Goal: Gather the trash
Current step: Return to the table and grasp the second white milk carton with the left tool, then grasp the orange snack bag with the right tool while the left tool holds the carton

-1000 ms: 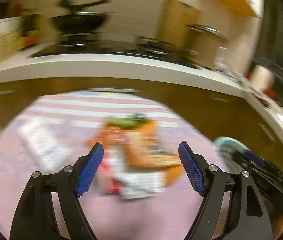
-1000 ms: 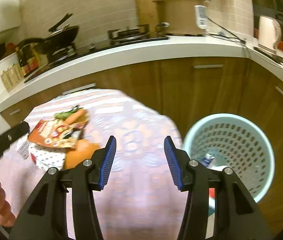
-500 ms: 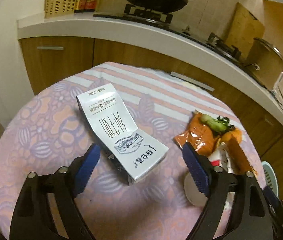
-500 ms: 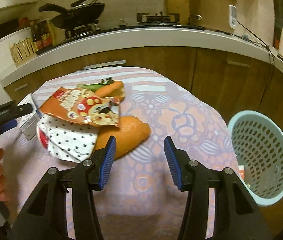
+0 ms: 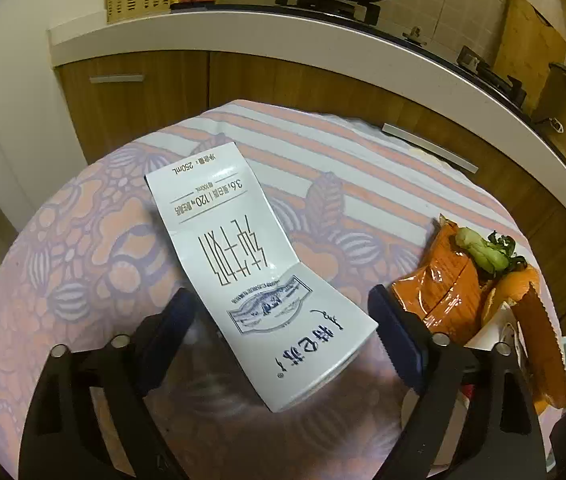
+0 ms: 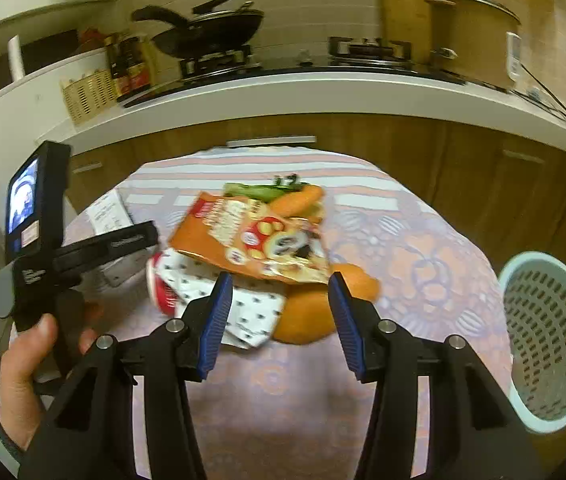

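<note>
A flattened white milk carton [image 5: 243, 264] lies on the round flowered table [image 5: 83, 240]. My left gripper [image 5: 279, 300] hangs over its near end with the jaws closing; the carton lies between them and the pads stand apart from it. A trash pile sits to the right: an orange snack bag [image 6: 259, 240], a green vegetable scrap [image 6: 251, 191], orange peel [image 6: 315, 308] and a white dotted wrapper [image 6: 223, 304]. My right gripper [image 6: 280, 284] is open just in front of that pile, holding nothing. A light blue mesh bin [image 6: 551, 340] stands beside the table at the right.
A hand [image 6: 27, 368] holds the left gripper's body [image 6: 83, 252] at the table's left side. Behind the table runs a white counter [image 6: 323, 92] over brown cabinets, with a wok [image 6: 211, 28], a pot [image 6: 471, 36] and bottles on it.
The left gripper swung from the trash pile to the milk carton and came down close over it. The right gripper moved left, away from the bin, up to the pile.
</note>
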### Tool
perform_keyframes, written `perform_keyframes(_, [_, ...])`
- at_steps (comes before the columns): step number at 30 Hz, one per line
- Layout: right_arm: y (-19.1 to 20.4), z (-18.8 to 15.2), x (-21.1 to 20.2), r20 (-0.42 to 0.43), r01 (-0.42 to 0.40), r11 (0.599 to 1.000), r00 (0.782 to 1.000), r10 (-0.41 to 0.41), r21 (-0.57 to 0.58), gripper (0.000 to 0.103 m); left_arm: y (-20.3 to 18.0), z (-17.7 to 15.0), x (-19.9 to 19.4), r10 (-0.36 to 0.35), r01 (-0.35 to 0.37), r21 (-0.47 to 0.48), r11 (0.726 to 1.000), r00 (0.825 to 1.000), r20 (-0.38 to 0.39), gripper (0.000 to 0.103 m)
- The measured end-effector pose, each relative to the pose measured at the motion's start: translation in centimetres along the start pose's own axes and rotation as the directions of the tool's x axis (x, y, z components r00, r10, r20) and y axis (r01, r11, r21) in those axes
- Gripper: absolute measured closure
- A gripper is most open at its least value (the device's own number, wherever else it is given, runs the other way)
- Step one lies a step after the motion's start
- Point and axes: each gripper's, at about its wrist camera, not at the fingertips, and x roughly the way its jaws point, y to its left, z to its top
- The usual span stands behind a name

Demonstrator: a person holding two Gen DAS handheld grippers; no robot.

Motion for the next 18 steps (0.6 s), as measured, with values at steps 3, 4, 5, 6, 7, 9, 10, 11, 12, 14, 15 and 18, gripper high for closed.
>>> perform_keyframes(3, [0.9,0.1,0.5,-0.012,-0.006,1.0,1.0,0.006,-0.026,0.057,0.5,0.2,-0.1,-0.02,0.02,0.016,1.0,1.0,0.002,0.028])
perform_keyframes(4, [1.1,0.1,0.6,-0.015,-0.006,0.999,1.0,0.005,-0.032,0.057,0.7,0.2,-0.2,-0.029,0.029,0.025,0.999,1.0,0.001,0.031])
perform_keyframes(5, [1.3,0.2,0.8,-0.018,-0.003,0.999,1.0,0.002,-0.04,0.057,0.9,0.2,-0.4,-0.036,0.036,0.032,0.999,0.999,0.0,0.033])
perform_keyframes(6, [1.5,0.2,0.9,-0.021,-0.003,0.999,1.0,0.002,-0.047,0.057,1.2,0.2,-0.6,-0.048,0.048,0.042,0.998,0.999,-0.001,0.036])
perform_keyframes(7, [1.6,0.3,1.1,-0.025,-0.001,0.999,1.0,0.0,-0.053,0.057,1.3,0.2,-0.8,-0.056,0.056,0.05,0.997,0.998,-0.003,0.039])
perform_keyframes(9, [1.9,0.6,1.4,-0.029,0.007,0.998,1.0,-0.009,-0.066,0.057,1.6,0.2,-1.5,-0.078,0.078,0.075,0.994,0.997,0.005,0.046])
perform_keyframes(10, [1.9,0.7,1.6,-0.031,0.007,0.997,0.999,-0.01,-0.071,0.057,1.9,0.2,-1.7,-0.083,0.082,0.094,0.992,0.997,0.002,0.047])
perform_keyframes(11, [2.0,1.0,1.9,-0.036,0.005,0.997,0.999,-0.008,-0.075,0.057,2.2,0.3,-1.9,-0.092,0.092,0.103,0.99,0.996,-0.004,0.047])
perform_keyframes(12, [2.0,1.2,2.1,-0.04,0.005,0.997,0.999,-0.008,-0.078,0.057,2.5,0.3,-1.9,-0.1,0.101,0.114,0.988,0.995,-0.012,0.048])
perform_keyframes(14, [2.1,1.6,2.6,-0.043,0.006,0.997,0.999,-0.009,-0.081,0.057,3.3,0.2,-1.9,-0.123,0.126,0.126,0.984,0.992,-0.027,0.048])
perform_keyframes(15, [2.1,1.8,2.8,-0.046,0.004,0.997,0.999,-0.008,-0.083,0.057,3.7,0.2,-1.9,-0.138,0.141,0.131,0.981,0.99,-0.028,0.049])
perform_keyframes(18, [2.4,2.6,3.6,-0.058,-0.002,0.996,0.998,-0.003,-0.09,0.057,4.8,0.3,-2.3,-0.172,0.173,0.145,0.974,0.985,-0.021,0.05])
